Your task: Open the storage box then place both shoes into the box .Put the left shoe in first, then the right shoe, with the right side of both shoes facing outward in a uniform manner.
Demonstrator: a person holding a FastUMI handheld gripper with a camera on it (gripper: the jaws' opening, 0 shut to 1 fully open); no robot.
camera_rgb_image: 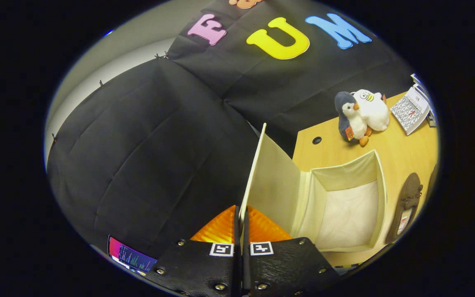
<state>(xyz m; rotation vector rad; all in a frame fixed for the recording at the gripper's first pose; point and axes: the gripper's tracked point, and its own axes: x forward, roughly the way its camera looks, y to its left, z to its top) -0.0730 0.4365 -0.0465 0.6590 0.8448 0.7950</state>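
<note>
Shoes point(406, 206) lie partly cut off on the wooden table point(406, 148) just beside the storage box point(379, 194); only one dark sole is clear. Fingers of the gripper point(242, 218) are clenched on the edge of the box's lid point(270, 181), held raised upright. Inside, the box shows only its pale lining. Beyond it sit two plush penguins point(361, 113).
</note>
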